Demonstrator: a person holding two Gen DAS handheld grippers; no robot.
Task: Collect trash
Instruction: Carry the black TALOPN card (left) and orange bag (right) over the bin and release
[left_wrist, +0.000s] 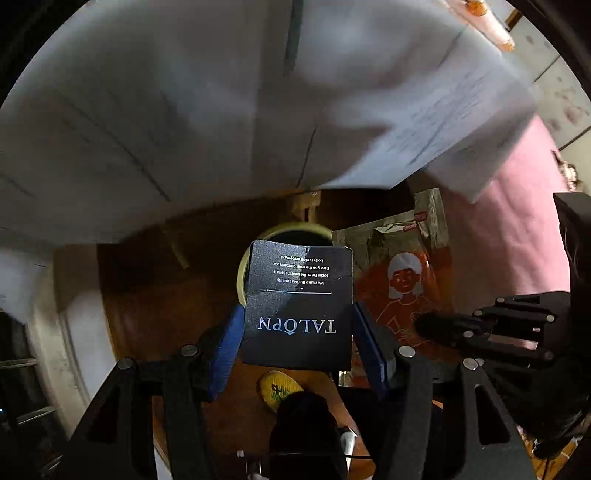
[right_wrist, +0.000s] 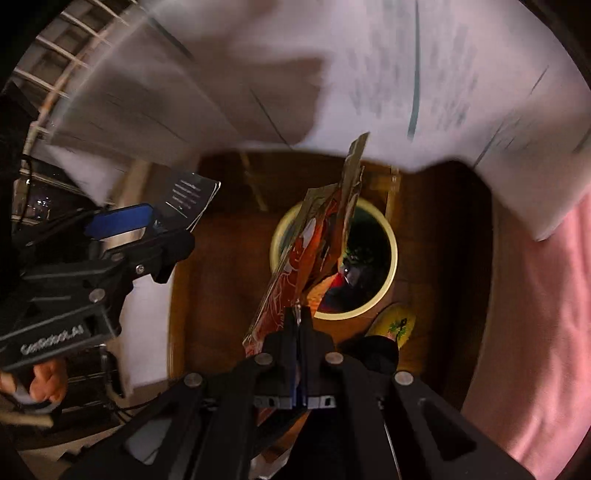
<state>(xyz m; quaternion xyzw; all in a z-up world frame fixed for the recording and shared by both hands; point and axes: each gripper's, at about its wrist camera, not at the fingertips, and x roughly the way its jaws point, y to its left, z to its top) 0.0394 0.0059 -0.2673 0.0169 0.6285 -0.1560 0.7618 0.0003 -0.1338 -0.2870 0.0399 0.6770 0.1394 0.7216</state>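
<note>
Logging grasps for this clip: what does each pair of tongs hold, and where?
Left tongs: black card, pinched across its side edges, low down. Right tongs: orange wrapper, pinched shut at its bottom edge.

"TALOPN" on black card (left_wrist: 299, 310), smaller print likely about socks

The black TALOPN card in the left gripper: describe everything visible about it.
The black card is a flat, stiff-looking rectangle with rounded corners, printed with pale "TALOPN" lettering, a thin line and small text, all upside down to the left wrist camera. The left gripper clamps it by both side edges between blue pads. It hangs above the round yellow-rimmed bin; its upper edge looks slightly bent.
</note>
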